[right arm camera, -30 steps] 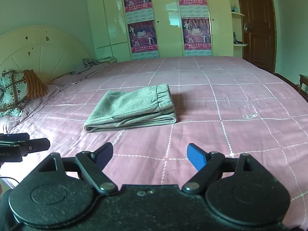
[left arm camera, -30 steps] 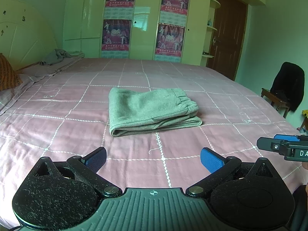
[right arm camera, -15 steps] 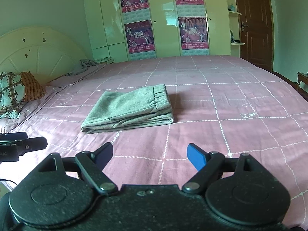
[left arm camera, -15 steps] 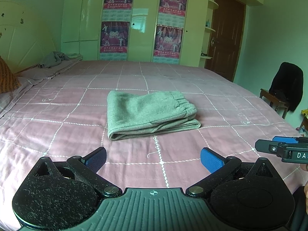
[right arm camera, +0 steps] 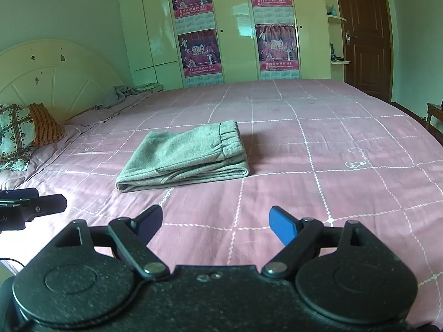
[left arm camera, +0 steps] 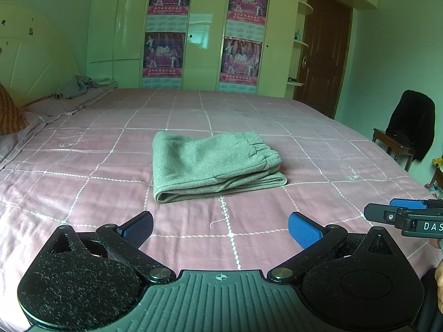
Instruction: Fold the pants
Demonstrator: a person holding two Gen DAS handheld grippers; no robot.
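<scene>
Grey pants (left arm camera: 213, 166) lie folded into a compact stack on the pink checked bedspread (left arm camera: 277, 229), waistband to the right; the right wrist view shows the pants (right arm camera: 185, 157) too. My left gripper (left arm camera: 220, 228) is open, held well short of the pants with nothing between its blue pads. My right gripper (right arm camera: 214, 222) is also open and empty, likewise back from the stack. At the right edge of the left wrist view the right gripper (left arm camera: 401, 214) shows from the side. The left gripper (right arm camera: 30, 206) pokes in at the left edge of the right wrist view.
A cream headboard (right arm camera: 55, 77) and patterned pillows (right arm camera: 16, 135) are at the left. Crumpled grey cloth (left arm camera: 77, 85) lies at the bed's far corner. A wardrobe with posters (left arm camera: 205, 33) and a brown door (left arm camera: 321, 55) stand behind. A chair with a dark garment (left arm camera: 409, 132) is at the right.
Both views have tipped slightly, so the pants sit a little higher in the picture than a second ago. The pants lie unchanged and both grippers stay open.
</scene>
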